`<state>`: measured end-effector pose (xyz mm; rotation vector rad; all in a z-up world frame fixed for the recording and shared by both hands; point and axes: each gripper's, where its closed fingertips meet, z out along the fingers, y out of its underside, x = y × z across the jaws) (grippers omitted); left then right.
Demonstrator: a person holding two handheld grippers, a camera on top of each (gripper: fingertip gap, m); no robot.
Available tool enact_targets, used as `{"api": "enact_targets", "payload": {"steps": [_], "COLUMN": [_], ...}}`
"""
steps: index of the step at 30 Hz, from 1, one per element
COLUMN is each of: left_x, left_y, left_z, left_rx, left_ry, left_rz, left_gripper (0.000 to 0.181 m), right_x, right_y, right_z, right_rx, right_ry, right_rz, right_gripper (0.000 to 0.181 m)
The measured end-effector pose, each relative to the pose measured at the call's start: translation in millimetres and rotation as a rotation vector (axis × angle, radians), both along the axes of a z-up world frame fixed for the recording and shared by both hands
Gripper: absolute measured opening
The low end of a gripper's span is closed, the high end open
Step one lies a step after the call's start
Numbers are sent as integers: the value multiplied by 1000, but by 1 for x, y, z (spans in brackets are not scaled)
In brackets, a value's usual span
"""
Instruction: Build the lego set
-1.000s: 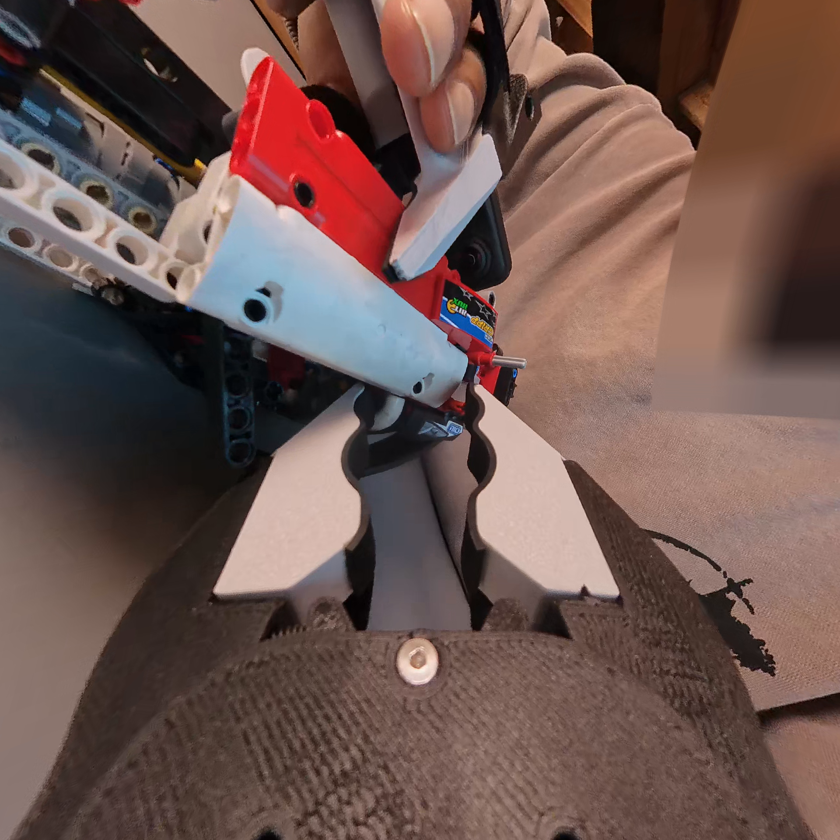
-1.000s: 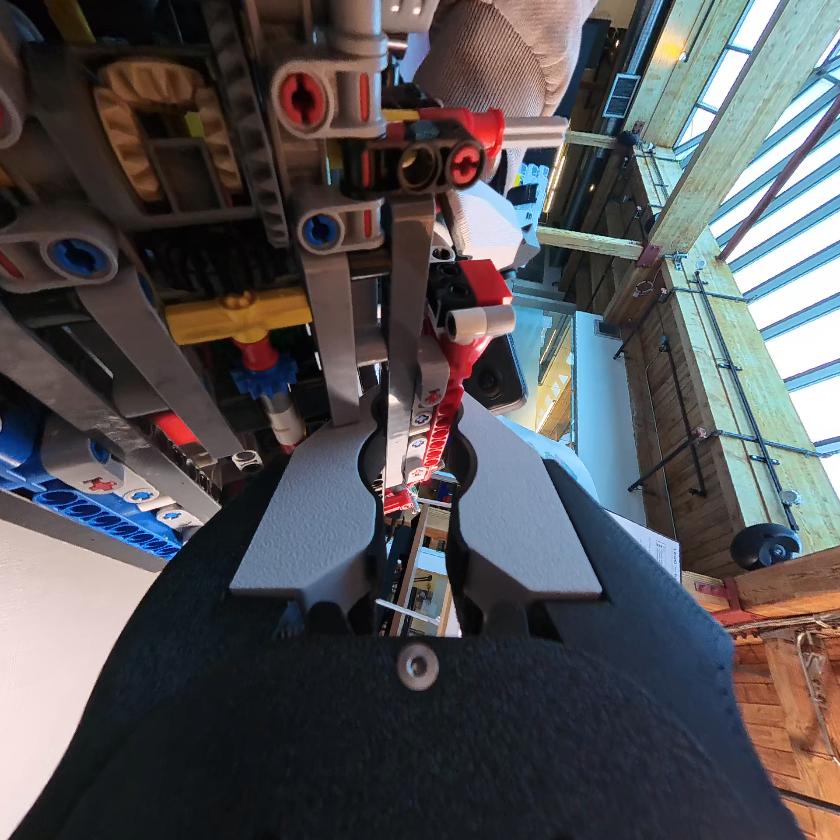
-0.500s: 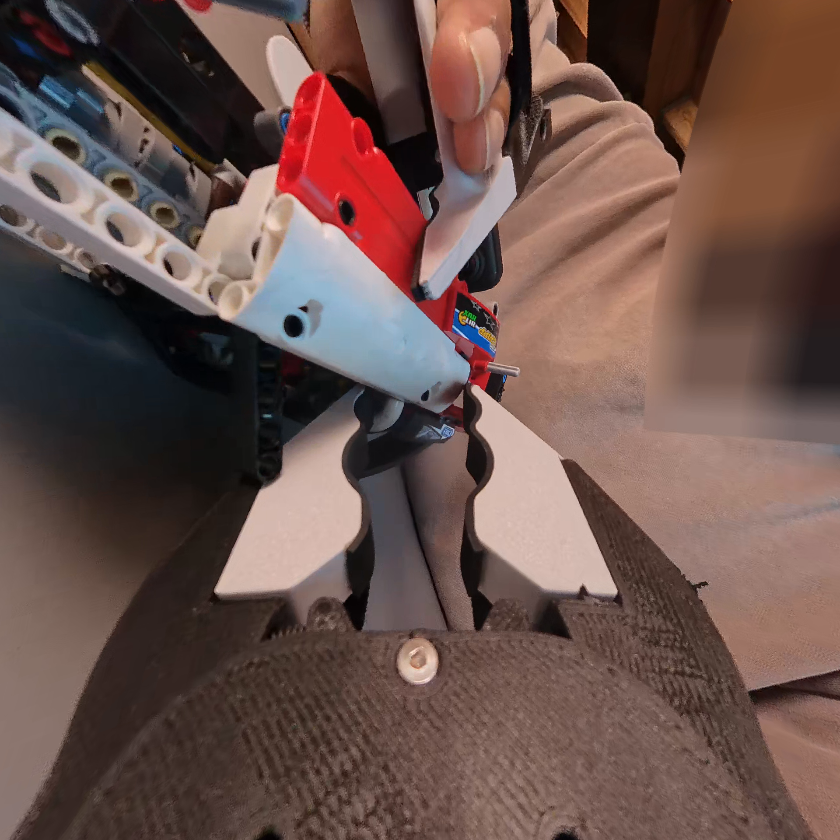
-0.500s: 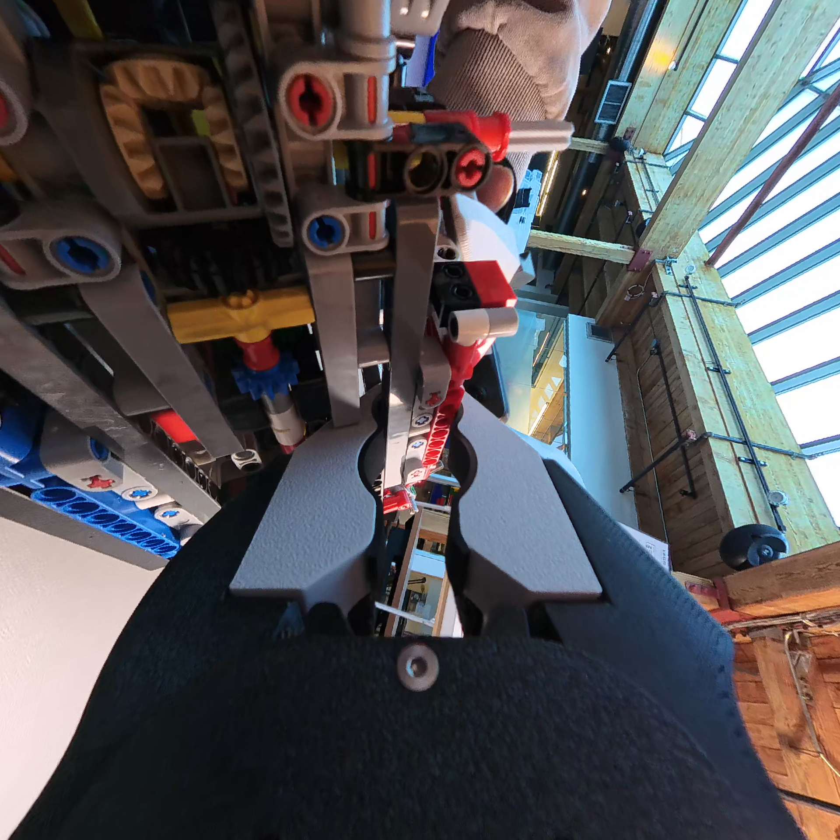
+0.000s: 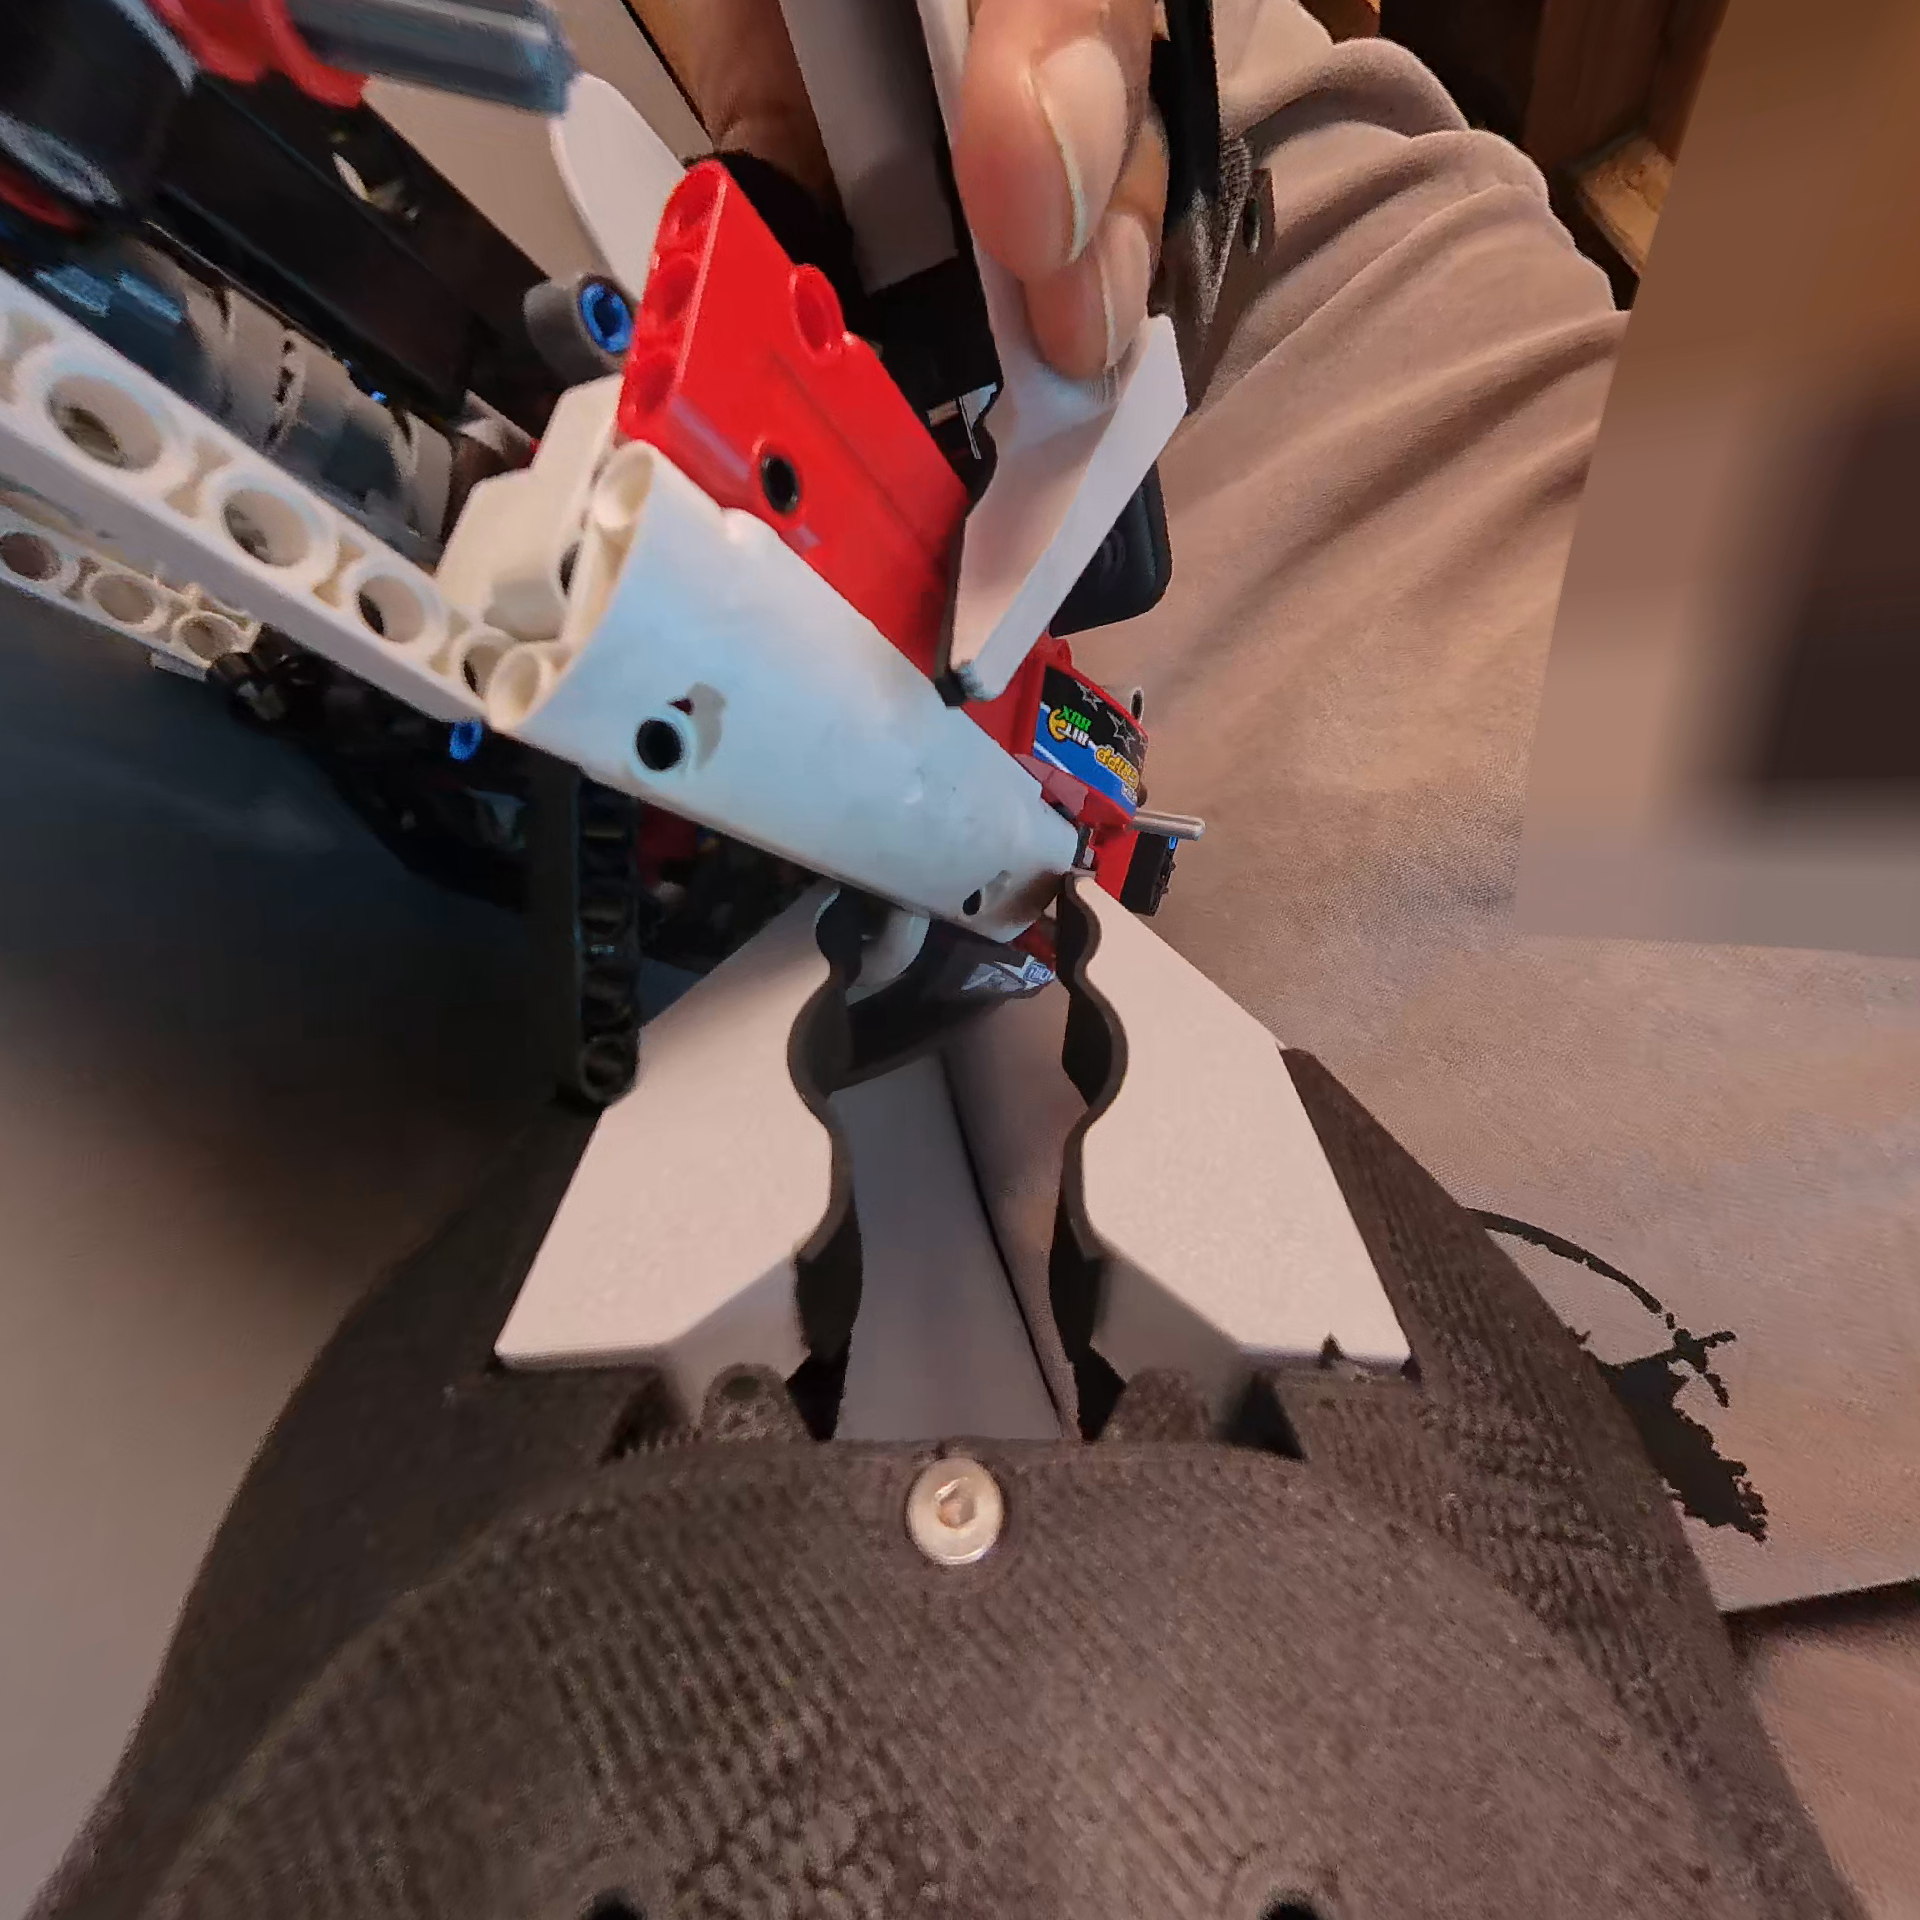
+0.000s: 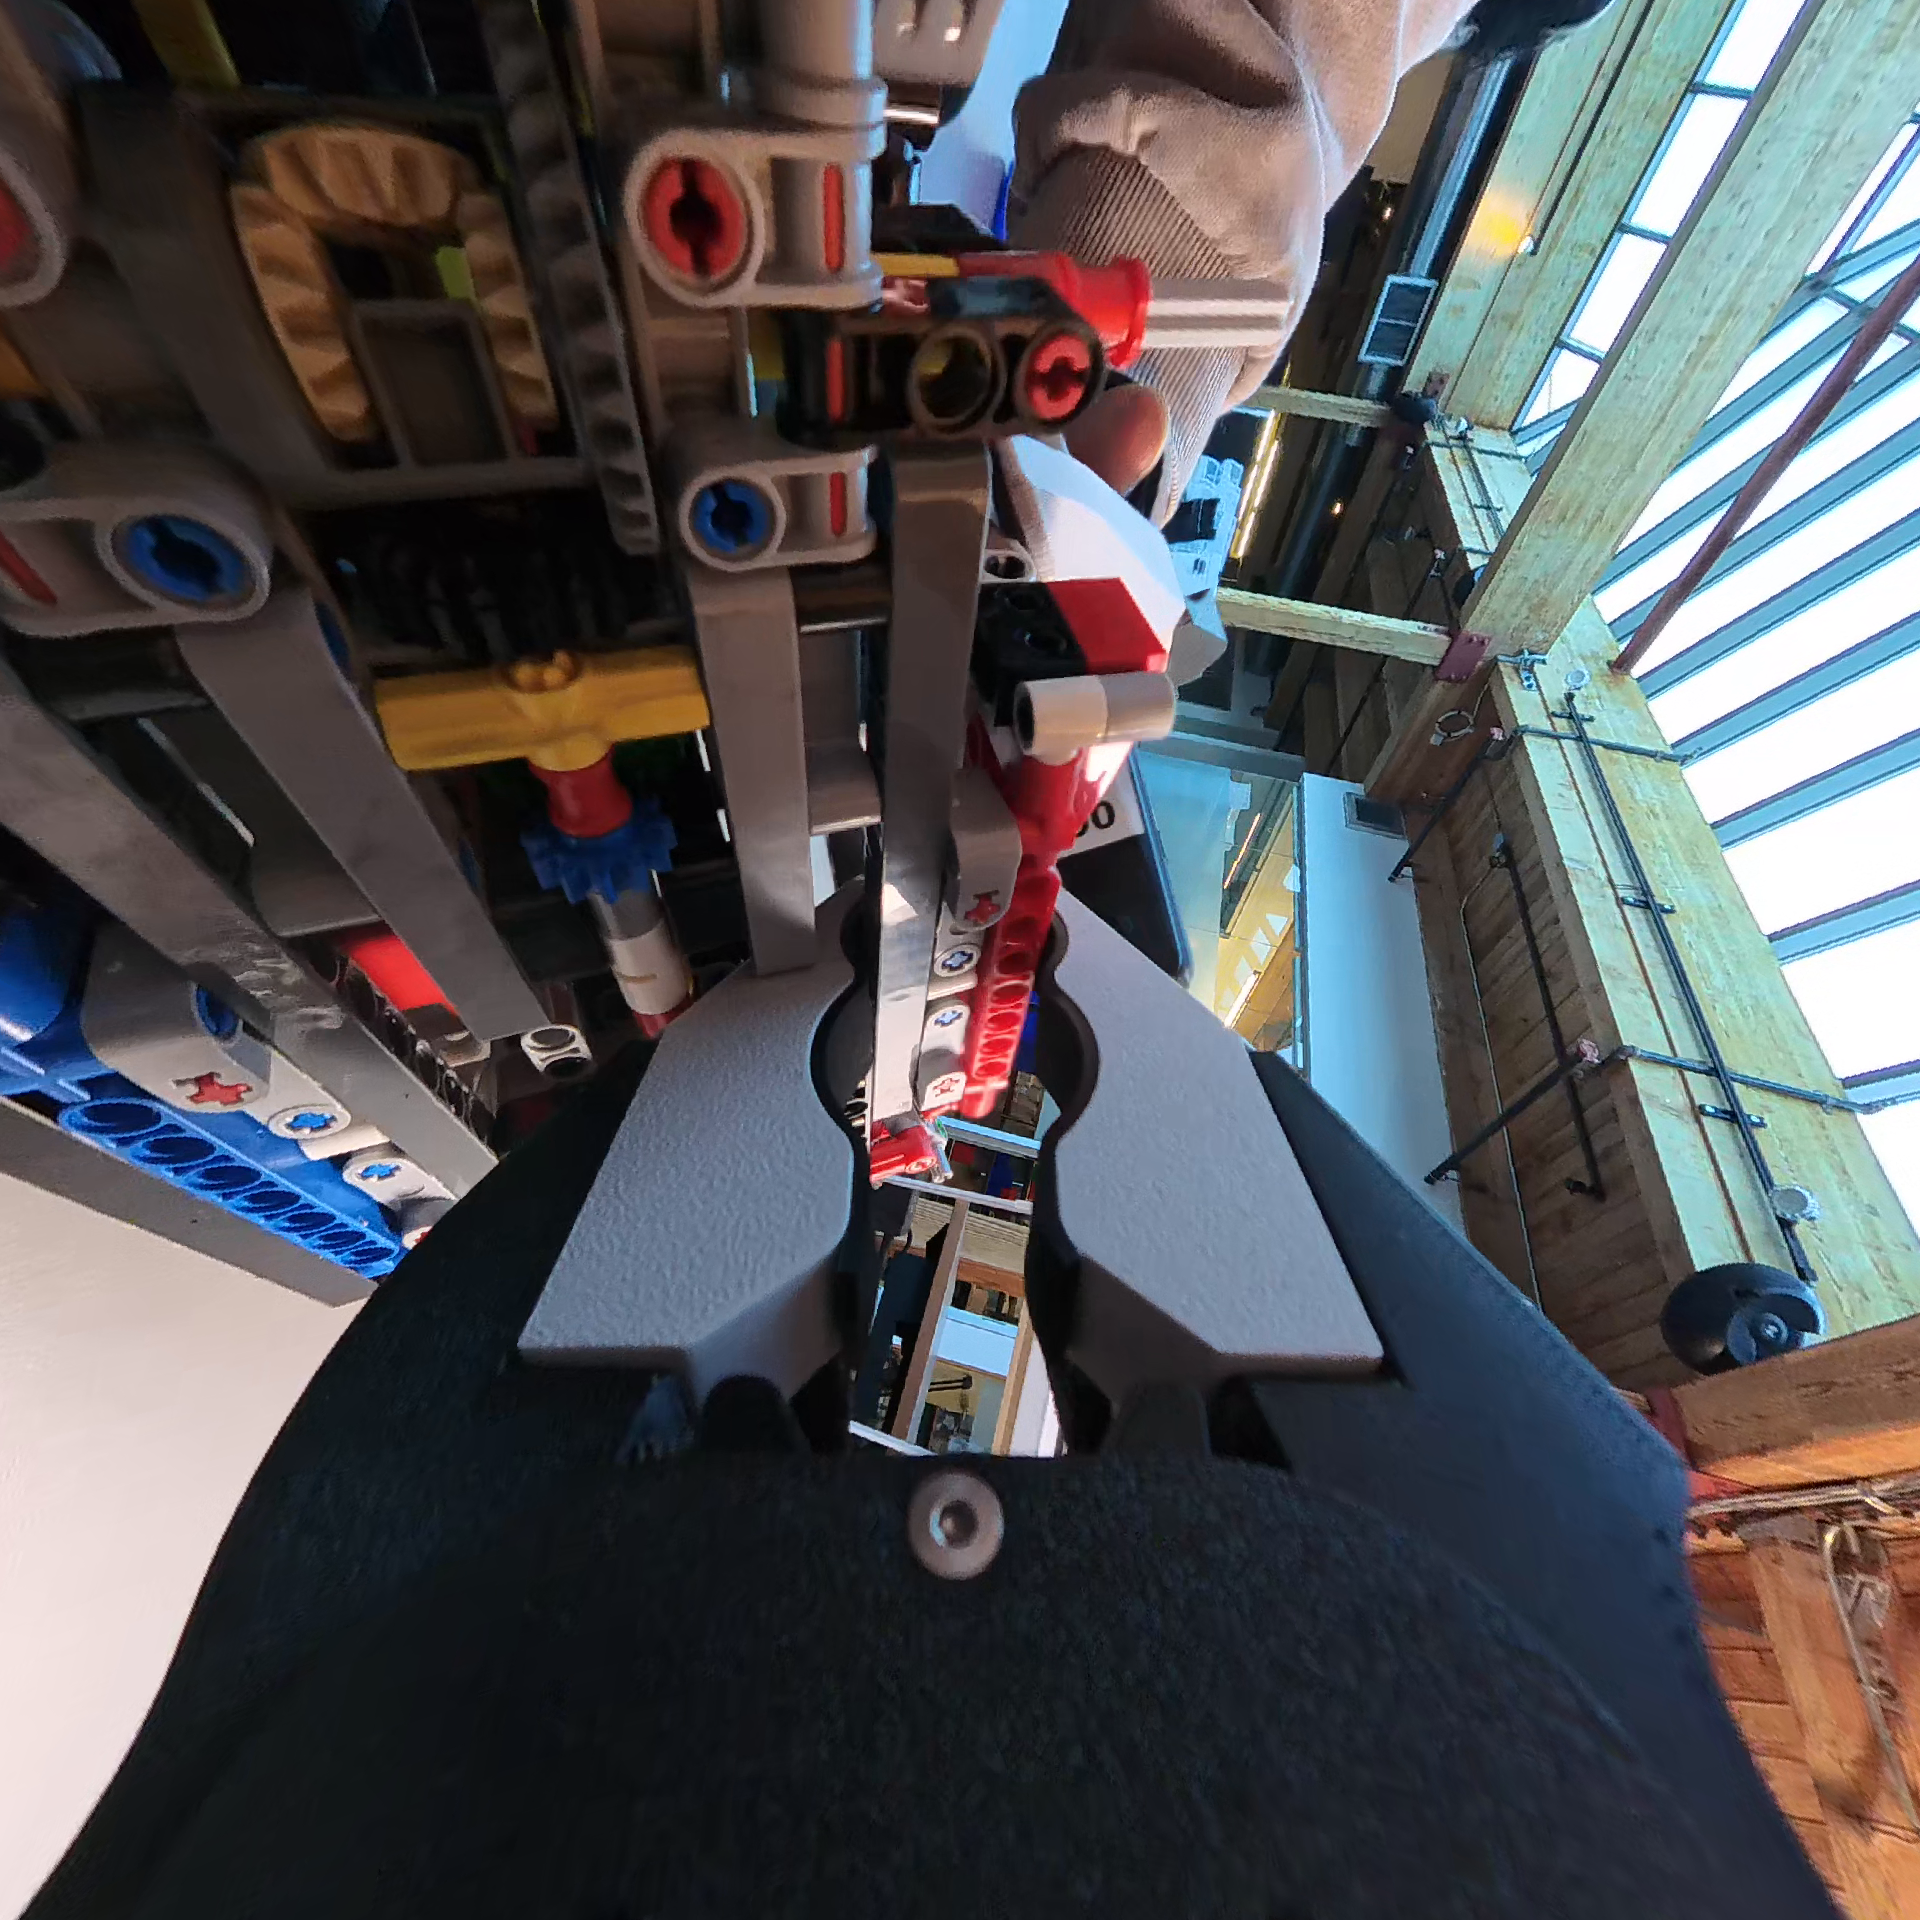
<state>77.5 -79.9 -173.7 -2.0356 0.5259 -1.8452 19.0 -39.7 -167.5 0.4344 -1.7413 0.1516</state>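
The lego model is a Technic vehicle. In the left wrist view it shows a white panel, a red panel and a white holed beam. My left gripper is shut on a black part under the white panel. A person's fingertips hold a flat white piece against the red panel's edge. The right wrist view shows the model's underside with grey links, tan gears and a yellow connector. My right gripper is shut on a grey beam and a red beam.
A person's grey sleeve and shirt fill the right of the left wrist view. A fingertip and sleeve lie behind the model. Timber beams and windows are far off to the right. A blue holed beam lies at lower left.
Both grippers keep their hold. In the left wrist view the model and the fingers on it have shifted a little to the right and tilted. The right wrist view is almost the same.
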Motion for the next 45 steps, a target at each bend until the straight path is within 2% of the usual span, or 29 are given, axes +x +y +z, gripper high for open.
{"api": "enact_targets", "payload": {"steps": [6,19,26,30,34,45], "left_x": [5,5,8,8,9,10], "left_y": [0,0,-3,-3,-3,-3], "left_z": [0,0,-1,-1,-1,-1], "left_rx": [23,-42,-74,-81,-76,-44], "left_ry": [2,44,67,64,60,57], "left_rz": [43,105,96,103,99,118], "left_gripper": [35,37,37,37,35,32], "right_x": [2,2,8,14,13,12], "right_y": [0,1,-2,-1,-2,-1], "right_z": [-1,-1,3,-1,-3,-2], "right_rx": [9,16,44,83,113,109], "right_ry": [-1,10,-17,-49,-44,-44], "right_rz": [-10,-42,-3,18,27,-3], "right_gripper": [21,21,41,37,25,25]}}
